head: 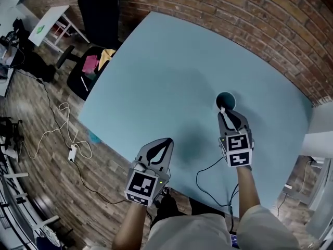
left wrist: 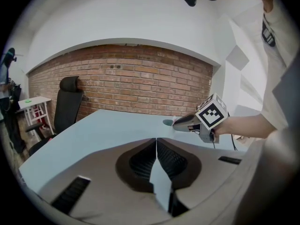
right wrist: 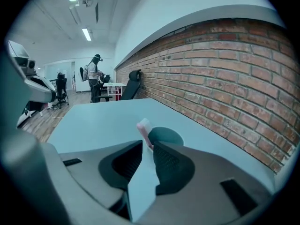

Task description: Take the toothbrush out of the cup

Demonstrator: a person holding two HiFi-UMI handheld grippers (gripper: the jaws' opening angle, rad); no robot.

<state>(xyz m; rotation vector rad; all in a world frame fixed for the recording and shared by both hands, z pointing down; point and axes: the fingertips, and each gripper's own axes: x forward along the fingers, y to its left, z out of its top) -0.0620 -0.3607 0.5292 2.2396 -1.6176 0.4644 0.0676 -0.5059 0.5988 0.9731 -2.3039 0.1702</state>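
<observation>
A: Where do we find the toothbrush (right wrist: 144, 126)?
B: We see its pale pink end standing up at the near rim of the teal cup (right wrist: 167, 136), and its stem runs back between the right tongs (right wrist: 147, 143). Those tongs are pinched on it — the pads sit close on either side, with only the brush between them.
A: And the cup itself?
B: It is upright on the pale blue worktop (head: 171, 72), toward the side by the brick wall (head: 250, 14). In the head view we look straight into its dark mouth, with the tips of the right tongs at its near edge.
A: What of the left tongs (left wrist: 156, 139)?
B: They are pressed together, tips meeting, with nothing between them. We hold them over the worktop's near edge, well apart from the cup — closer to us than the right pair.
A: Anything else?
B: A black office chair (head: 96, 7) stands beyond the worktop's far left corner, and a white cable (head: 65, 124) lies on the wood floor (head: 41, 103).
</observation>
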